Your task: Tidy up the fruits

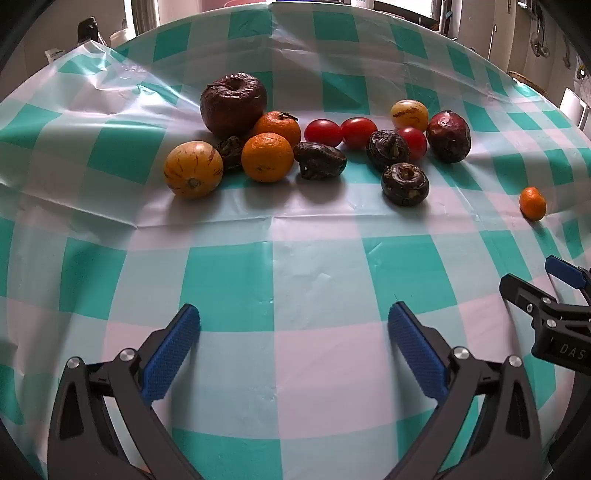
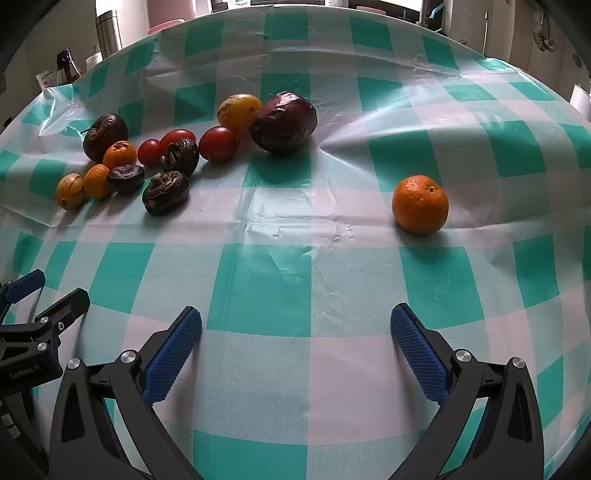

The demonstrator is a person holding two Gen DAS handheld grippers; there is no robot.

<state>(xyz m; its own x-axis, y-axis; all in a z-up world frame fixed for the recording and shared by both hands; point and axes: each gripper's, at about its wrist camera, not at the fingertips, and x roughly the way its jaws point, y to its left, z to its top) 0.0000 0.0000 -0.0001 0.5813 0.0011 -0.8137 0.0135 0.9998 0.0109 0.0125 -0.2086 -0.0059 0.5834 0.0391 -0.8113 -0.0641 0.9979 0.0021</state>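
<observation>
Fruits lie in a loose row on the teal-and-white checked tablecloth point(image 1: 295, 266). In the left wrist view: a dark wrinkled apple point(image 1: 232, 104), two oranges point(image 1: 266, 157), a yellow striped fruit point(image 1: 192, 169), red tomatoes point(image 1: 322, 132), several dark shrivelled fruits point(image 1: 405, 183) and a purple wrinkled fruit point(image 1: 448, 136). One orange point(image 2: 420, 204) lies alone to the right of the row. My left gripper point(image 1: 293, 323) is open above bare cloth, well short of the fruit. My right gripper point(image 2: 295, 325) is also open, nothing between its blue pads point(image 2: 171, 356).
The table edge curves along the back, with a metal flask point(image 2: 108, 32), a bottle point(image 2: 68, 66) and white containers point(image 1: 120, 37) behind it. Each gripper shows at the side of the other's view: the right gripper point(image 1: 554, 291), the left gripper point(image 2: 40, 299). Bare cloth lies between the grippers and the fruit.
</observation>
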